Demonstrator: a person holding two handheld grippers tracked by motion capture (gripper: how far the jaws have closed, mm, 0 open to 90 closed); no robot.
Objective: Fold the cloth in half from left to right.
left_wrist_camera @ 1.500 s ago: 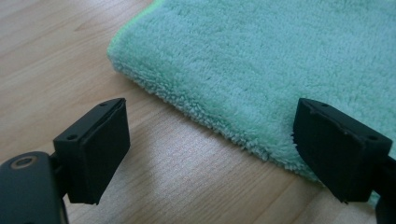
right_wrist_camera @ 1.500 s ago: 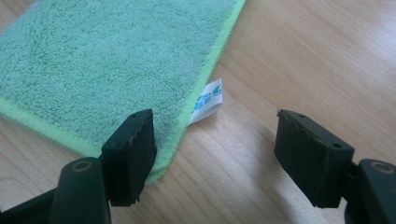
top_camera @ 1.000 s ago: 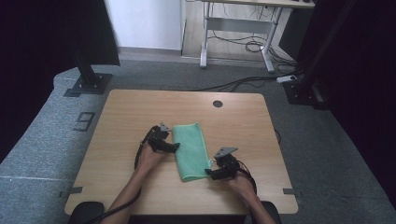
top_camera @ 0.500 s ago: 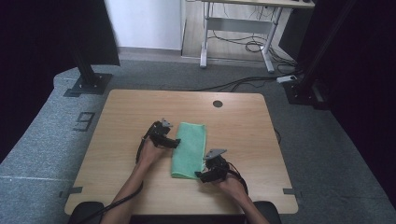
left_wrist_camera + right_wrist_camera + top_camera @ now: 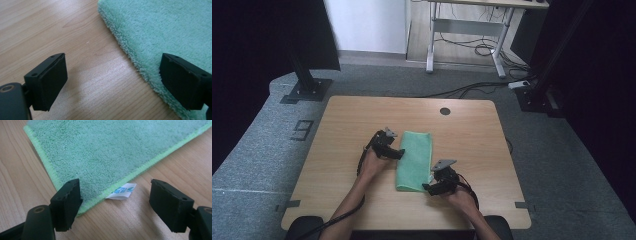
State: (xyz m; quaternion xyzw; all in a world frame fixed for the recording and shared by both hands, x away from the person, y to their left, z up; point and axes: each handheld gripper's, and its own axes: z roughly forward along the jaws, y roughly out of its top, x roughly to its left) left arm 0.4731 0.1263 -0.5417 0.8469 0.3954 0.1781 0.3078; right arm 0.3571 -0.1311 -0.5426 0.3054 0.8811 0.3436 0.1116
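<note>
**Bracketing the towel: right tool at the near corner, left tool on the long side**

Starting from our right tool [image 5: 430, 189], we see its jaws standing wide with nothing pressed between them; they have just been opening a little. In the right gripper view one jaw sits over the stitched hem of the green towel [image 5: 105, 155] and the other over bare desk [image 5: 160, 162], so the towel's corner lies in the gap between them, with the small white label [image 5: 122, 191] poking out from under the hem. The towel lies directly ahead of this tool, just beyond the jaw tips.

Our left tool [image 5: 398, 152] is also wide open and holds nothing. In the left gripper view one jaw hovers over the wood and the other over the fluffy folded edge of the towel [image 5: 160, 27], so this edge too runs between the jaws.

From the high view, the towel [image 5: 416, 160] lies folded in a narrow strip near the middle of the desk [image 5: 337, 125], its long axis running away from us, tilted a little to the right at the far end. The left tool meets its left long side about halfway up; the right tool meets its near right corner. We judge the right tool to be the closer to a grip, since the hem and corner already sit inside its opening and a small push forward and down should let it close on the cloth.
</note>
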